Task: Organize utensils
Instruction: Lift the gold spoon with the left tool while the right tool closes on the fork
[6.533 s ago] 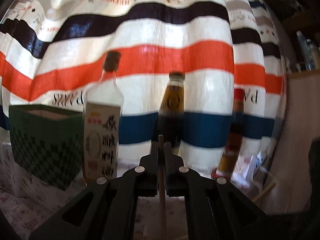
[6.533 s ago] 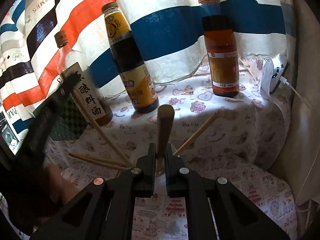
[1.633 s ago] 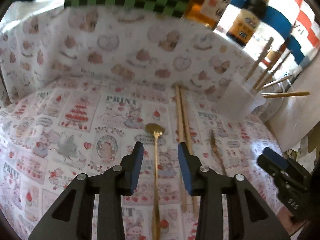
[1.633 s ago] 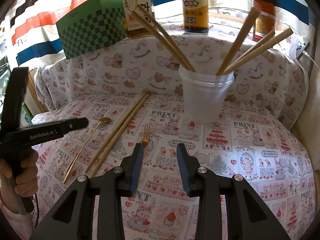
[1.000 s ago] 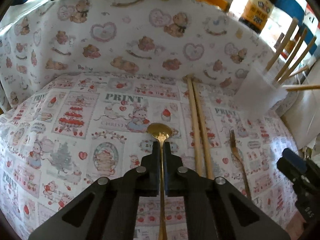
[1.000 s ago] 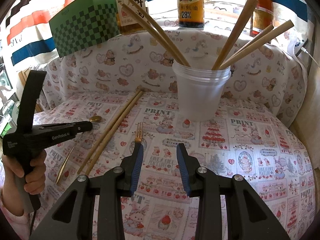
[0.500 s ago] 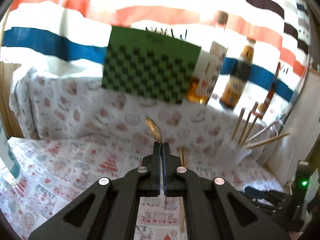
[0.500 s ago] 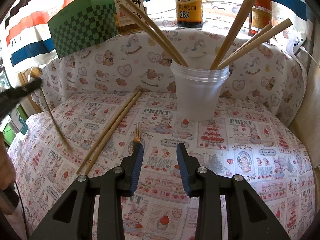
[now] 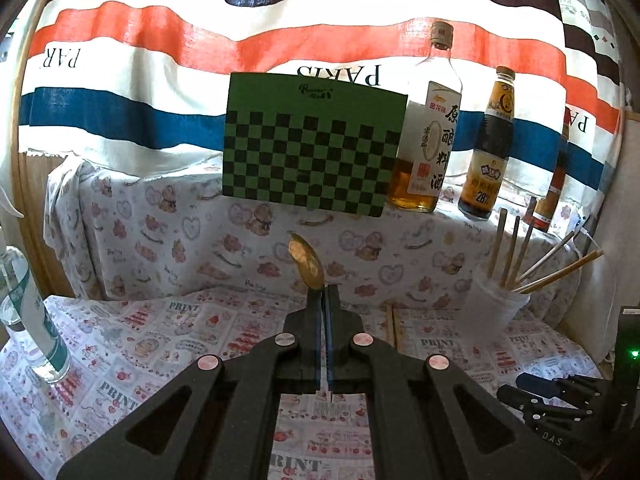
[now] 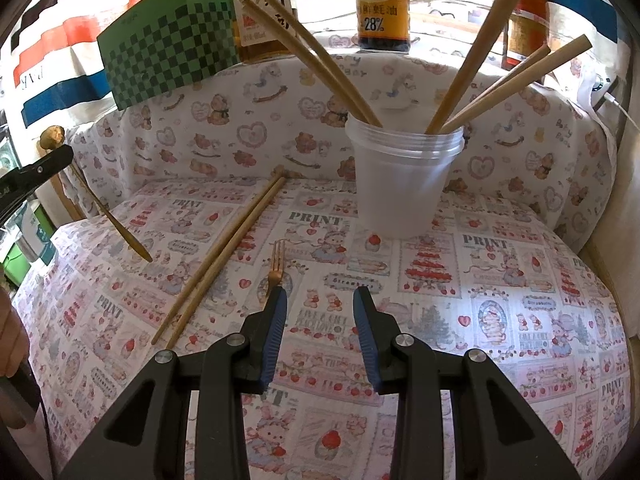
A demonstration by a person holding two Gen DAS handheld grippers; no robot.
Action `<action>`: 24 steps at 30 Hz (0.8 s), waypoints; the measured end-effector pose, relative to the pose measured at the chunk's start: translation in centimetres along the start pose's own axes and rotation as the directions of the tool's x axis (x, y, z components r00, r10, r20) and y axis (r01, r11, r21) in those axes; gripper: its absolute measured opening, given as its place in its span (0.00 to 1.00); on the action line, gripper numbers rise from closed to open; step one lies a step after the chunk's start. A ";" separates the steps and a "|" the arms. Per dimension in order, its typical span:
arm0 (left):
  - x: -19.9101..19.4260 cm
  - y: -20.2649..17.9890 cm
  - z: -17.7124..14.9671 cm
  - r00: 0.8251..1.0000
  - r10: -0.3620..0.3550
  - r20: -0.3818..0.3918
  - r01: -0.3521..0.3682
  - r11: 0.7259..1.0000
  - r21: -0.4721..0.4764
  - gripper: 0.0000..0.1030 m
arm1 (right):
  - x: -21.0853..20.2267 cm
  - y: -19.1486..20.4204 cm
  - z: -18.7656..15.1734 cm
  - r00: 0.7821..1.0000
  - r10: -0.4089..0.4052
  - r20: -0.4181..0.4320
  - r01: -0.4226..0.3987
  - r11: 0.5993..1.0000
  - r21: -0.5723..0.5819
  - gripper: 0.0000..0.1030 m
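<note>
My left gripper is shut on a gold spoon and holds it in the air, bowl up; it also shows at the left of the right wrist view, the spoon hanging handle down. My right gripper is open and empty, low over the patterned cloth. A gold fork lies just ahead of its left finger. Two wooden chopsticks lie left of the fork. A clear plastic cup behind holds several chopsticks; it also shows in the left wrist view.
A green checkered box and three sauce bottles stand on the raised shelf behind. A clear bottle stands at the left edge. A striped cloth hangs at the back. A white charger lies far right.
My left gripper shut on the gold spoon and lifted it off the cloth, now held high. My right gripper stays open and has barely moved.
</note>
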State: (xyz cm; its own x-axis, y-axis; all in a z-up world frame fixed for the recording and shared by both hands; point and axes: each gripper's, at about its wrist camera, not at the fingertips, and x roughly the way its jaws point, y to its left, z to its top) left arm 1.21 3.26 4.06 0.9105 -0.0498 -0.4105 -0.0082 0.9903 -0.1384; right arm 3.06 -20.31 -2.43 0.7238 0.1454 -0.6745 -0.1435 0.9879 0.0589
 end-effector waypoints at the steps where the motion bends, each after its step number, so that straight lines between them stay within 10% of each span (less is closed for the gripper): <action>1: 0.0 0.0 0.0 1.000 0.000 0.001 0.000 1.000 0.003 0.01 | 0.0 0.0 0.0 1.000 0.005 -0.002 -0.005 1.000 -0.002 0.36; 24: 0.7 0.8 -0.1 0.995 -0.097 -0.029 0.095 0.994 -0.056 0.01 | 6.7 1.2 3.6 0.990 0.043 -0.138 -0.038 0.999 0.037 0.22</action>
State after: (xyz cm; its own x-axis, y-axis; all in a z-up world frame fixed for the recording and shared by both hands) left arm 1.78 4.00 3.60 0.8948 -0.1492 -0.4207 0.0554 0.9723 -0.2271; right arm 10.16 -17.97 -4.18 0.6171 0.1787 -0.7663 -0.1456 0.9830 0.1119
